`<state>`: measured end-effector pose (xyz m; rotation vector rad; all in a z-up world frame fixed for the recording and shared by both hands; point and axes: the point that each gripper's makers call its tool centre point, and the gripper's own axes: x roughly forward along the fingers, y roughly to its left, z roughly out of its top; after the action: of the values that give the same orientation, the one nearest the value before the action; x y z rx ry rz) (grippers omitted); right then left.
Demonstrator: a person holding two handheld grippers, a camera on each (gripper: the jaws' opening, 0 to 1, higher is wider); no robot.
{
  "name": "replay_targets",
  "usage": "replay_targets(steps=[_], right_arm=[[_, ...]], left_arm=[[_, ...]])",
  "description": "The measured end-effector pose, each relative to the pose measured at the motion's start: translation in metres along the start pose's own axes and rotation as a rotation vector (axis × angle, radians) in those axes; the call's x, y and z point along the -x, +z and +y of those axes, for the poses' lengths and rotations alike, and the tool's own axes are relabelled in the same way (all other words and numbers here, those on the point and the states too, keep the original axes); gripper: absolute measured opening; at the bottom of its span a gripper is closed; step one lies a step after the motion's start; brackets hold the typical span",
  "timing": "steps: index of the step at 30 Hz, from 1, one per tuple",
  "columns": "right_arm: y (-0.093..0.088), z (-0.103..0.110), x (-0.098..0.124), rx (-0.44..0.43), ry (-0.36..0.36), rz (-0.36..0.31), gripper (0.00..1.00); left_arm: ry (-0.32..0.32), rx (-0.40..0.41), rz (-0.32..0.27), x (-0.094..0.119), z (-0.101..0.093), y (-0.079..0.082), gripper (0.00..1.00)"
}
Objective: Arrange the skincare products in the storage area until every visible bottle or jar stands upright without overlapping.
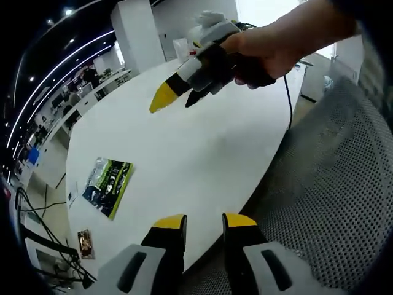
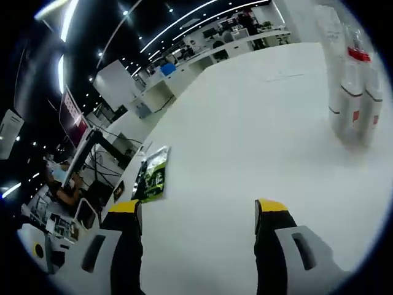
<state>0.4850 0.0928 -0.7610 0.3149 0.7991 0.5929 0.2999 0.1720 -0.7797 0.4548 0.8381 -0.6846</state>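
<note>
Several tall white skincare bottles (image 2: 351, 92) with grey bands and red marks stand close together on the white table (image 2: 258, 123), far right in the right gripper view. My right gripper (image 2: 198, 209) is open and wide, nothing between its yellow-tipped fingers, well short of the bottles. Held by a hand, the same right gripper (image 1: 177, 99) hangs above the table (image 1: 184, 147) in the left gripper view. My left gripper (image 1: 204, 222) is open and empty at the table's near edge.
A green and black packet (image 1: 108, 184) lies flat near the table's edge, also seen as the packet (image 2: 153, 175) left of my right jaws. A grey mesh chair (image 1: 331, 203) is beside the table. Desks and screens stand beyond.
</note>
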Motion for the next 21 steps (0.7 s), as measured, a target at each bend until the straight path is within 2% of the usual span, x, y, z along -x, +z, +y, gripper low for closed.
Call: replay_targets(steps=[3,6,11,14,16,21], right_arm=[[0.006,0.023,-0.019,0.024,0.033,0.029,0.76],[0.007,0.039,-0.033,0.077,0.046,0.056,0.81],[-0.001,0.069,-0.059,0.164,0.068,0.141,0.82],[-0.007,0.078,-0.072,0.204,0.064,0.201,0.81],[-0.004,0.081,-0.079,0.223,0.043,0.203,0.78],[0.001,0.091,-0.100,0.205,0.030,0.220,0.81]], left_arm=[[0.000,-0.019,0.015,-0.001,-0.001,-0.002,0.23],[0.010,-0.015,-0.003,0.001,0.002,0.001,0.23],[0.025,-0.014,-0.010,0.003,0.005,0.001,0.22],[0.036,-0.014,-0.017,0.003,0.008,0.002,0.22],[0.040,-0.014,-0.027,0.005,0.008,0.004,0.22],[0.041,-0.014,-0.016,0.004,0.009,0.001,0.22]])
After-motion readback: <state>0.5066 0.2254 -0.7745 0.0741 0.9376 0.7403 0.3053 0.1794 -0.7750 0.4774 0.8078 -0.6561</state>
